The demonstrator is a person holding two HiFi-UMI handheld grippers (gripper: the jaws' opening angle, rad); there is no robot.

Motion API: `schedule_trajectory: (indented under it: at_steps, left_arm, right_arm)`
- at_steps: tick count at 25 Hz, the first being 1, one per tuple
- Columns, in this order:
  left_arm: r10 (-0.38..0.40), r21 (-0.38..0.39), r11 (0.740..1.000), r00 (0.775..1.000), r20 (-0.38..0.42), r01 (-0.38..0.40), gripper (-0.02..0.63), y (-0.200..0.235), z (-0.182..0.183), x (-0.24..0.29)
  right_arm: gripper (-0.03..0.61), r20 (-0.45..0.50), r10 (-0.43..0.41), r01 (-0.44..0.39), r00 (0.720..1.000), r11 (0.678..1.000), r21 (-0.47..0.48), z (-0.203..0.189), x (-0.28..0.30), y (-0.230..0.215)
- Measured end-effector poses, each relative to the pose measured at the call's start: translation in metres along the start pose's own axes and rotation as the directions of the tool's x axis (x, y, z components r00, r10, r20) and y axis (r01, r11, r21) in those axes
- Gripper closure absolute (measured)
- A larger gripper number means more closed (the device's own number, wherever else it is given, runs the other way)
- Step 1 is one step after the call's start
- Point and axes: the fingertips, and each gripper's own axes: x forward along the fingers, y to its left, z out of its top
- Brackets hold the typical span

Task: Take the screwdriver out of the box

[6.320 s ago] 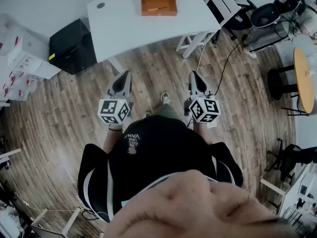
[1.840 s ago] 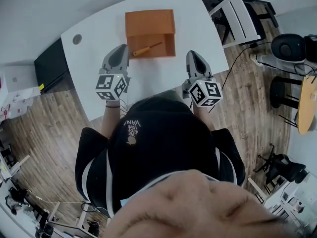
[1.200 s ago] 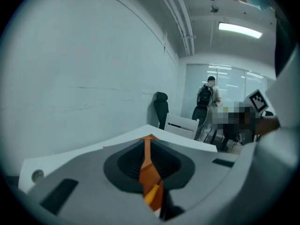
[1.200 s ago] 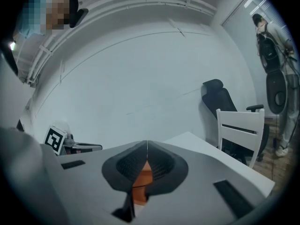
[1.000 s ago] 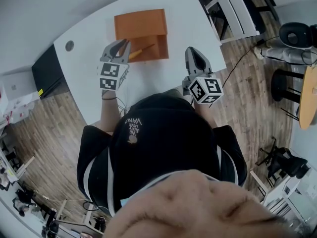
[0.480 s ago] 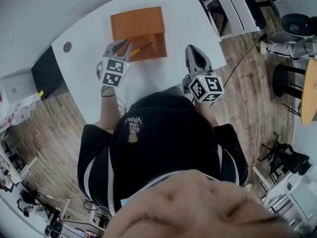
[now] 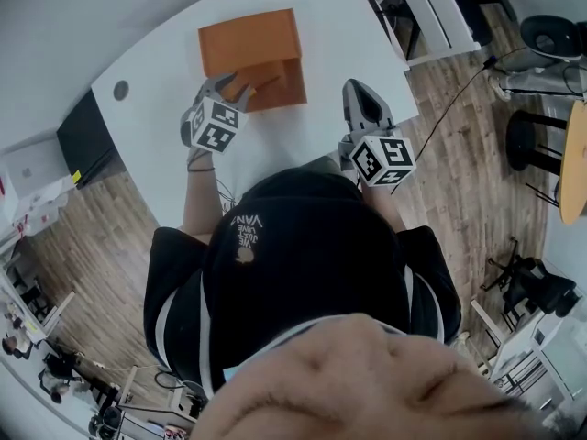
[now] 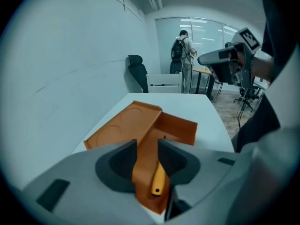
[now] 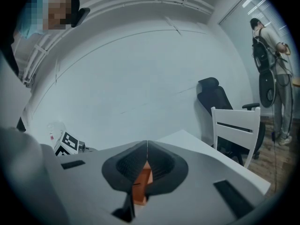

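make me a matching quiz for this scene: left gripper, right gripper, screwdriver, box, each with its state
1 left gripper
2 right gripper
3 screwdriver
4 box

a lid open, on the white table
b jaws together
c jaws apart
d lying in the box

Pairs: 1-c, 2-b, 3-d, 4-a

The left gripper's jaws have just been opening; the screwdriver's handle sits between them, ungripped.

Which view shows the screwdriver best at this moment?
The left gripper view: the screwdriver, yellow-handled, lies in the orange box between the jaws of the left gripper, which have just been opening. The head view shows it only faintly beside that gripper; the right gripper view shows none of it.
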Motion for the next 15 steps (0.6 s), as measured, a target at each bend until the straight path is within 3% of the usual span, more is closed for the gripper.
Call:
schedule_trajectory:
  at_steps: [9, 15]
  left_arm:
    - [-0.086, 0.039, 0.995, 0.992, -0.098, 0.090, 0.466, -0.015, -0.016, 0.025]
    - [-0.134, 0.079, 0.985, 0.964, -0.230, 0.156, 0.457, -0.019, -0.045, 0.042]
  right_arm:
    - [0.566, -0.009, -0.004, 0.004, 1.000, 1.000, 0.008, -0.001, 0.006, -0.006]
    - [0.566, -0.016, -0.008, 0.009, 1.000, 1.000, 0.015, -0.004, 0.011, -0.007]
